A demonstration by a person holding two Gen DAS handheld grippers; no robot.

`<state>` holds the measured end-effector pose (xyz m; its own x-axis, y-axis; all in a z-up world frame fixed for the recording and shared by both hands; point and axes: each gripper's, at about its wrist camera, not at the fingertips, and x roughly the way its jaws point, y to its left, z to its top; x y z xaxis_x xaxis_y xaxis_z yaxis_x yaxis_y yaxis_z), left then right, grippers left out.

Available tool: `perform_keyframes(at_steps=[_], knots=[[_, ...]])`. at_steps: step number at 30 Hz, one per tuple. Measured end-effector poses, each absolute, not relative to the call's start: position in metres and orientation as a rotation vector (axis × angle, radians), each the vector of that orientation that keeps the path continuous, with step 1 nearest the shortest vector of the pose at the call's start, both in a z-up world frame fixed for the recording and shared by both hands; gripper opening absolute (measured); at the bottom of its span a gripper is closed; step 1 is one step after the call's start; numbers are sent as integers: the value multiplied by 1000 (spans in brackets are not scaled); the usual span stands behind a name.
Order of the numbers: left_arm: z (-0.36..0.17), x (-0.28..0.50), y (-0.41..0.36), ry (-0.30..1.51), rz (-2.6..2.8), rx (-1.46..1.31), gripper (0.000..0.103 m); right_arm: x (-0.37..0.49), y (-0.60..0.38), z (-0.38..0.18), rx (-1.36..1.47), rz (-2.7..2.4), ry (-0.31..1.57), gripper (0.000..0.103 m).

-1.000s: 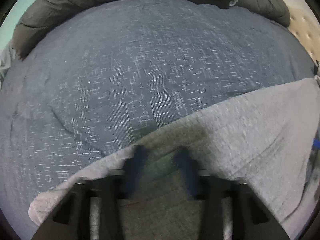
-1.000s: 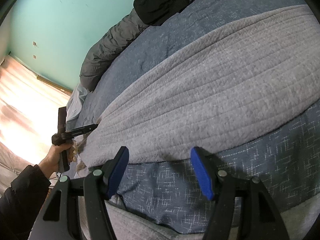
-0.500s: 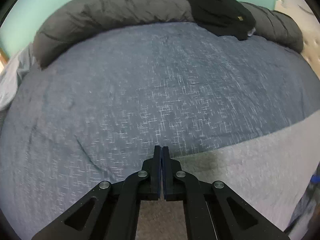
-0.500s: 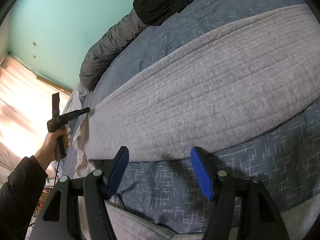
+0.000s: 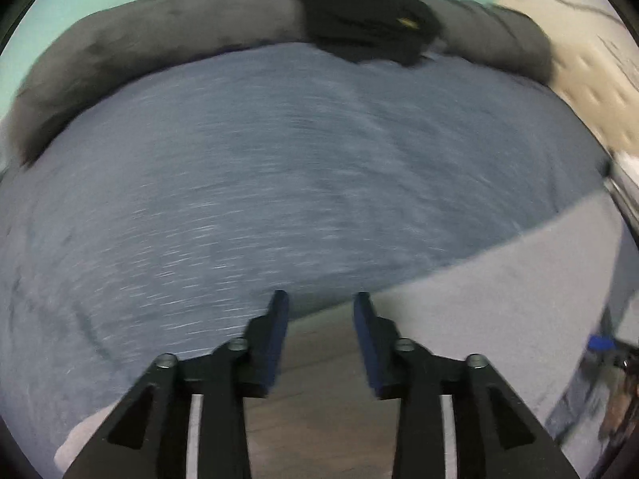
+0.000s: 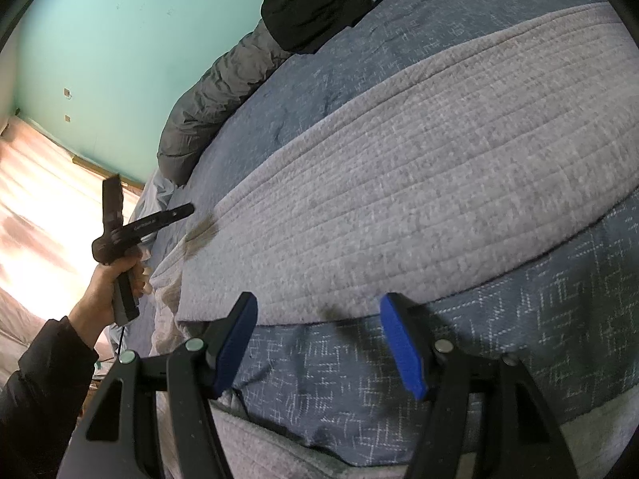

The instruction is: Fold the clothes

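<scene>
A grey quilted garment (image 6: pixel 399 183) lies spread across the blue patterned duvet (image 6: pixel 359 379). In the left wrist view its far edge (image 5: pixel 499 319) runs just under my left gripper (image 5: pixel 321 311). That gripper's jaws are opening, and nothing is pressed between the pads. The right wrist view shows the left gripper (image 6: pixel 185 211) from the side, in a hand (image 6: pixel 108 287), just off the garment's left corner. My right gripper (image 6: pixel 319 307) hovers open over the garment's near edge and holds nothing.
A black garment (image 5: pixel 359 16) lies bunched at the far side of the bed, on a rolled dark grey puffy cover (image 5: pixel 159 36). A teal wall (image 6: pixel 120 40) stands behind. A beige padded headboard (image 5: pixel 579 72) is at the right. The floor (image 6: pixel 40 199) lies left of the bed.
My left gripper was shut at the garment's edge half a second ago; its jaws have parted and it has moved out past the corner, which has been drawn flat. The right gripper has not moved.
</scene>
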<state>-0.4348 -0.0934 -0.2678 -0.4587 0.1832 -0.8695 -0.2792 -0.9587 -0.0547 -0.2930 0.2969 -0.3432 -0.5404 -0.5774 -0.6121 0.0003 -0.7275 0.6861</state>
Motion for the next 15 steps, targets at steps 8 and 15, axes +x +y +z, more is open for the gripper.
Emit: perform_keyframes(at_steps=[8, 15], knots=[[-306, -453, -29, 276, 2311, -1456, 45, -292, 306, -344, 1259, -2312, -940, 65], [-308, -464, -18, 309, 2347, -1470, 4, -288, 330, -344, 1243, -2340, -992, 65]])
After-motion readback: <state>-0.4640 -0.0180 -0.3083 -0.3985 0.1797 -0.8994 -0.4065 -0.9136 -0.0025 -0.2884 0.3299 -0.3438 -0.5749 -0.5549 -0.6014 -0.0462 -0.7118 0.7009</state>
